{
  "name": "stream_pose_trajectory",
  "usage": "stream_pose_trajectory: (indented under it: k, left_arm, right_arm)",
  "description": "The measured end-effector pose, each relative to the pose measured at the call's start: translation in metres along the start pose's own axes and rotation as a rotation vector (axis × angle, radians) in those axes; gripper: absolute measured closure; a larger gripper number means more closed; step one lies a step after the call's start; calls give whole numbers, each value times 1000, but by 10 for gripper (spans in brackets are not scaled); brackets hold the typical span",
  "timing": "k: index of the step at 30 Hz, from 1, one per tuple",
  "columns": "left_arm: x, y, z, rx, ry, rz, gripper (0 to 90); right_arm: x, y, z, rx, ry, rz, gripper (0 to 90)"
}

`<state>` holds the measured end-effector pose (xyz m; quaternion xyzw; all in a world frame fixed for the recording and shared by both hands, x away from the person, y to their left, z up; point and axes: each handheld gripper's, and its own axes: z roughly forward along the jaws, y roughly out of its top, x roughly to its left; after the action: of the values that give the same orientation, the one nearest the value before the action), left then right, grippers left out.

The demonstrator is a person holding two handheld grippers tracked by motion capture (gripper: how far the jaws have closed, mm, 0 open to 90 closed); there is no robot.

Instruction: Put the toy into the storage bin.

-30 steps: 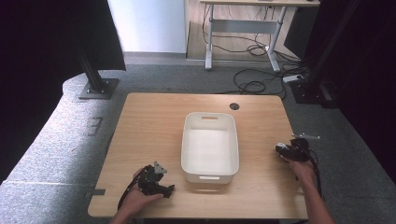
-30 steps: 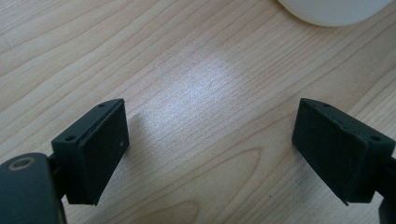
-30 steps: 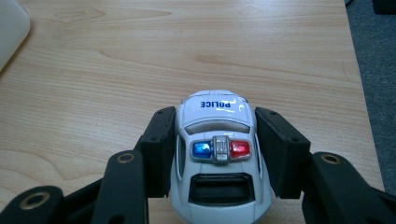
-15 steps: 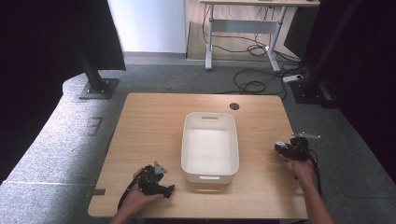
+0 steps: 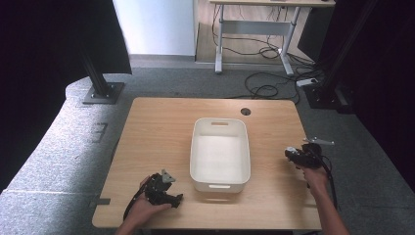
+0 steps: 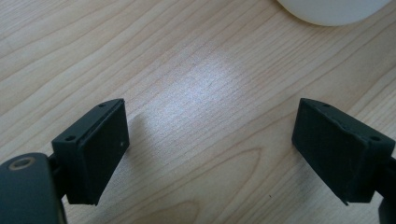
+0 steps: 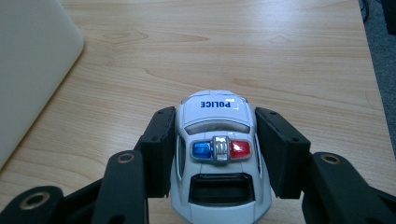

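A white toy police car (image 7: pixel 217 140) with a blue and red light bar sits between the jaws of my right gripper (image 7: pixel 215 154), whose pads press on both of its sides. In the high view this gripper (image 5: pixel 296 156) is low over the table's right edge, to the right of the white bin (image 5: pixel 195 147), with the car (image 5: pixel 290 152) at its tip. Whether the car rests on the wood I cannot tell. My left gripper (image 5: pixel 169 193) lies near the front left of the table. Its jaws stand wide open over bare wood (image 6: pixel 212 149), and a corner of the bin (image 6: pixel 331 9) lies ahead.
The empty bin stands in the middle of the wooden table (image 5: pixel 156 127), with handle slots at both ends. A round cable hole (image 5: pixel 245 111) is at the back right. The bin's side (image 7: pixel 28 70) lies left of the right gripper. Cables and a desk frame are on the floor beyond.
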<state>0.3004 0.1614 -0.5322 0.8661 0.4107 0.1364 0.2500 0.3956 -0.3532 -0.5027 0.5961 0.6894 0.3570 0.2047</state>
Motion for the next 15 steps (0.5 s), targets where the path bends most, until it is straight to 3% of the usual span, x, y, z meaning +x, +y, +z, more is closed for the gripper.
stream_pose_trajectory:
  k: [15]
  left_arm:
    - [0,0,0,0,2,4,117]
  right_arm:
    - [16,5,-9,-16,23,-28,504]
